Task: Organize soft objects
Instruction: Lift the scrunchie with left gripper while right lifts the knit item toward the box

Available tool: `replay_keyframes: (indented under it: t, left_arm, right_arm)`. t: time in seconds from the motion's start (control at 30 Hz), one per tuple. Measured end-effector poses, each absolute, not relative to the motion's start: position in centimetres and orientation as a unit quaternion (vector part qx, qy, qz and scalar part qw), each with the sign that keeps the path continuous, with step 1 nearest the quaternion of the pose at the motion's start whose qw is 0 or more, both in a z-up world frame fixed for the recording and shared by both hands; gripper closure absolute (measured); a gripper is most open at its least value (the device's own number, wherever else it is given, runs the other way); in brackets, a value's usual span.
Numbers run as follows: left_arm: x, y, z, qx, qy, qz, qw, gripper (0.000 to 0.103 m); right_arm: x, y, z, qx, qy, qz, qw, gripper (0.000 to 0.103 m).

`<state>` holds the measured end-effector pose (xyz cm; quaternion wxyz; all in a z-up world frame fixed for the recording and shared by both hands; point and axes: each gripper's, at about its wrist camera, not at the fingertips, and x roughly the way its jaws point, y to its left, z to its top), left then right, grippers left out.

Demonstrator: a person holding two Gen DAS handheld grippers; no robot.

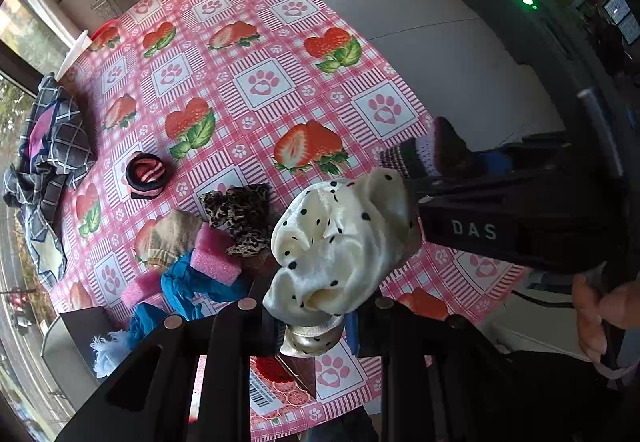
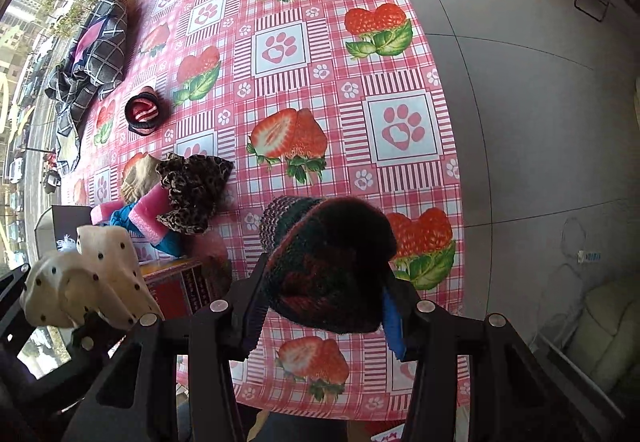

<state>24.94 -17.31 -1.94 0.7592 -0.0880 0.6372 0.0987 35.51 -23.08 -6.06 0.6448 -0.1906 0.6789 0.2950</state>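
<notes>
**Both Grippers Lifted Soft Items Above the Table**

The left gripper (image 1: 316,322) pointed down, its jaws closed tight on a cream satin scrunchie with black dots (image 1: 340,242), which bunched up above the pink checked tablecloth with strawberries and paw prints (image 1: 264,82). The right gripper (image 2: 324,314) was closed partway on a dark knitted woollen piece in red, green and black (image 2: 332,266), held clear of the cloth near the table's front edge. In the left view the right gripper's black body crossed the frame, gripped by a hand (image 1: 604,318).

The other soft things lay in a loose heap toward the left of the table: a leopard-print fabric scrunchie (image 2: 192,190), a pink foam block (image 1: 214,256), a blue crumpled cloth (image 1: 192,282) and a beige ribbed fabric piece (image 1: 172,238) (they touched or overlapped one another). A black-rimmed roll with red and white stripes (image 2: 143,113) sat apart, farther back. A grey checked bundle of cloth (image 2: 96,50) lay at the window side.
</notes>
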Motion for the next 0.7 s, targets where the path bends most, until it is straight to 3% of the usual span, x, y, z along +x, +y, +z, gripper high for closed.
replay_keyframes:
  t: [0.7]
  left_arm:
    - [14.0, -20.8, -0.9, -0.073, 0.600, 0.029, 0.796, 0.078]
  right_arm:
    - [26.3, -27.5, -5.5, -0.186, 0.684, 0.238, 0.664, 0.053]
